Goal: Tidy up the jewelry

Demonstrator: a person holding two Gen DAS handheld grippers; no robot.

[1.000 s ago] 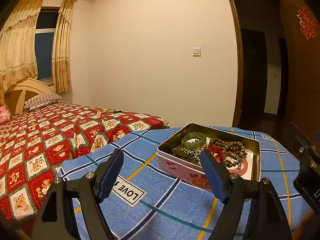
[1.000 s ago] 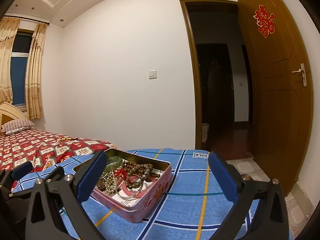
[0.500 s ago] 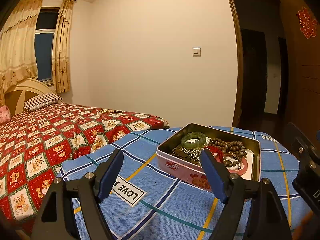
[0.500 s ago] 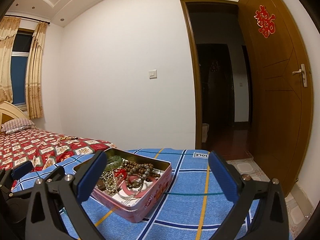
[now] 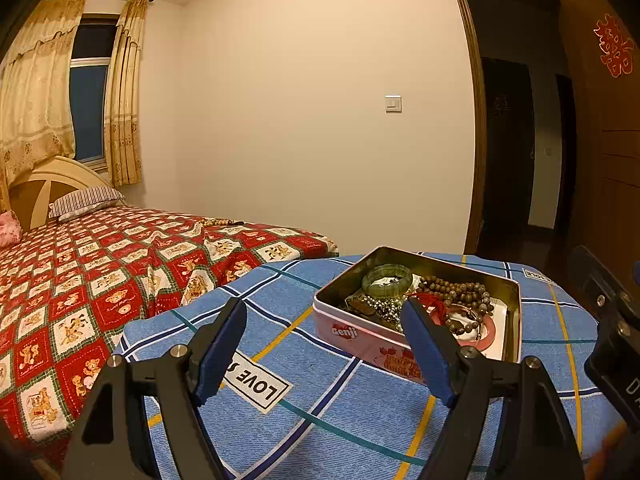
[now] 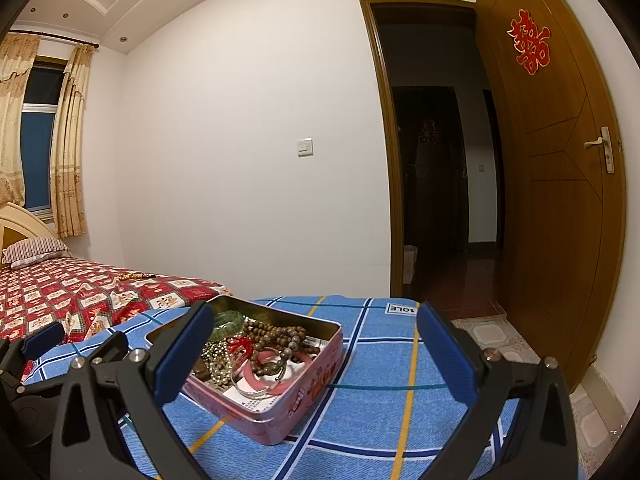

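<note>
Nearest, the left claw (image 5: 324, 344) and the right claw (image 6: 316, 356) both hang spread apart, gripping nothing, above the blue checked surface (image 5: 352, 412). Beyond them, the pink tin (image 6: 296, 392) sits on it, holding a green bangle (image 5: 386, 280), wooden beads (image 5: 456, 292) and a silver bangle (image 6: 256, 388). Farther left lies the red-quilted bed (image 5: 80, 280).

Nothing has visibly changed: both grippers seem to hover as before, fingers apart.

Both wrist views look low across the blue cloth (image 5: 344, 412) — sharing the tin (image 5: 360, 332) (image 6: 304, 396), close ahead.
</note>
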